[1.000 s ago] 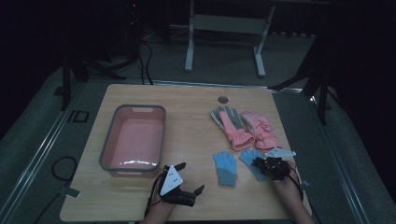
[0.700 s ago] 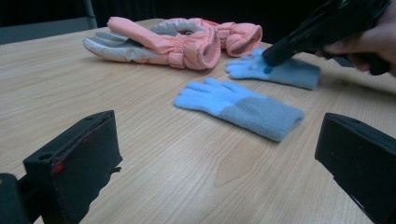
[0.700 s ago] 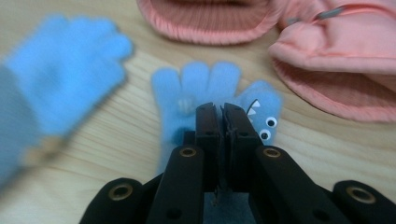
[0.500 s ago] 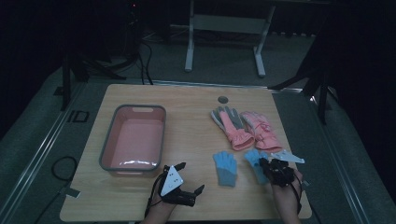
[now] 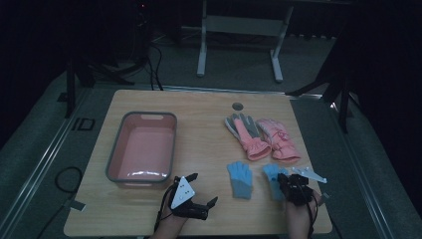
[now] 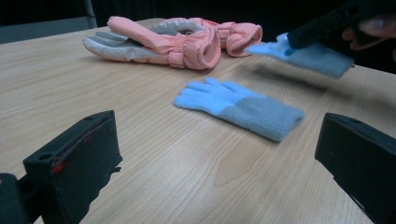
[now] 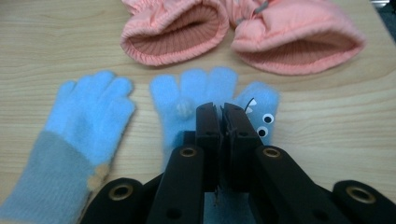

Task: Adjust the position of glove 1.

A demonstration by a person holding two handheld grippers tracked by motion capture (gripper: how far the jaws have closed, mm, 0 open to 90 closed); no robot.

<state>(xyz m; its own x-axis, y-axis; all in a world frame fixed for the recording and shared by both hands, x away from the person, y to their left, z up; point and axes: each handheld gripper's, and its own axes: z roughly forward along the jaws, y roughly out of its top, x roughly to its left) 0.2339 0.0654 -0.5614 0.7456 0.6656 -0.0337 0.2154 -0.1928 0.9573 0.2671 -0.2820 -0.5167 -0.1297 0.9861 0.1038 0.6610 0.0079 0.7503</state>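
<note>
Item: glove sorting, step in hand. We have the right tongs (image 7: 222, 109) pinched on one blue knit glove (image 7: 212, 100), the one with sewn googly eyes, and it looks raised a little off the tabletop (image 5: 199, 114) at the near right. We hold the left tongs (image 6: 219, 172) spread wide and empty, low over the wood near the front edge.

Next move, as we judge it: carry the pinched glove clear of its mate and over to the pink bin (image 5: 115, 152) at the left, without dragging the second glove along.

Count:
- blue knit gloves, two: one held, the second blue glove (image 5: 240, 178) flat just beside it;
- pink padded gloves (image 5: 261, 137), two, side by side farther back;
- bin, one, nothing inside.
</note>
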